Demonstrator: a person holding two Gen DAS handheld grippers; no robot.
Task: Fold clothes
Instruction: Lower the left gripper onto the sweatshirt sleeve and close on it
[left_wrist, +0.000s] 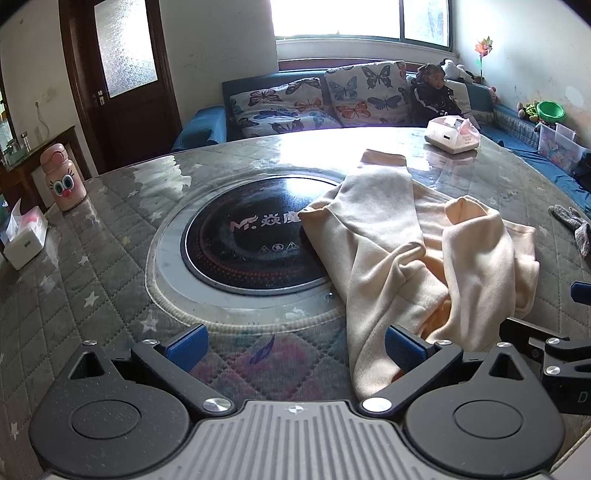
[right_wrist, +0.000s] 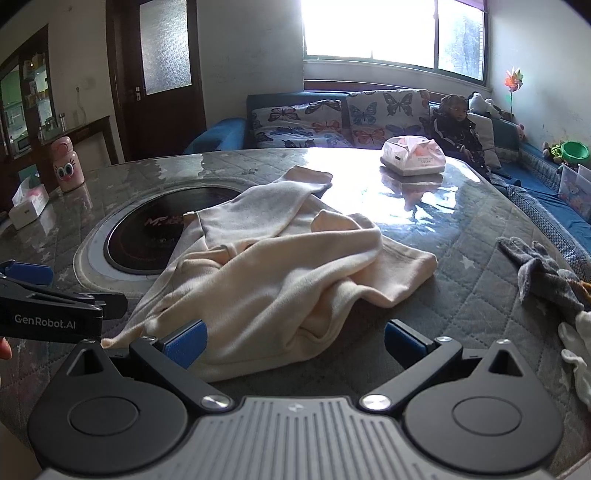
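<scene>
While the cream garment (right_wrist: 280, 273) lies crumpled mid-desk, one sleeve stretched toward the far edge, left claw (left_wrist: 295, 347) and right claw (right_wrist: 293, 341) hover level, wide open, empty.

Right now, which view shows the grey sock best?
The right wrist view: the grey sock lies whole on the table's right side, beside the cream garment. The left wrist view catches only part of it, cut by the frame edge.
</scene>
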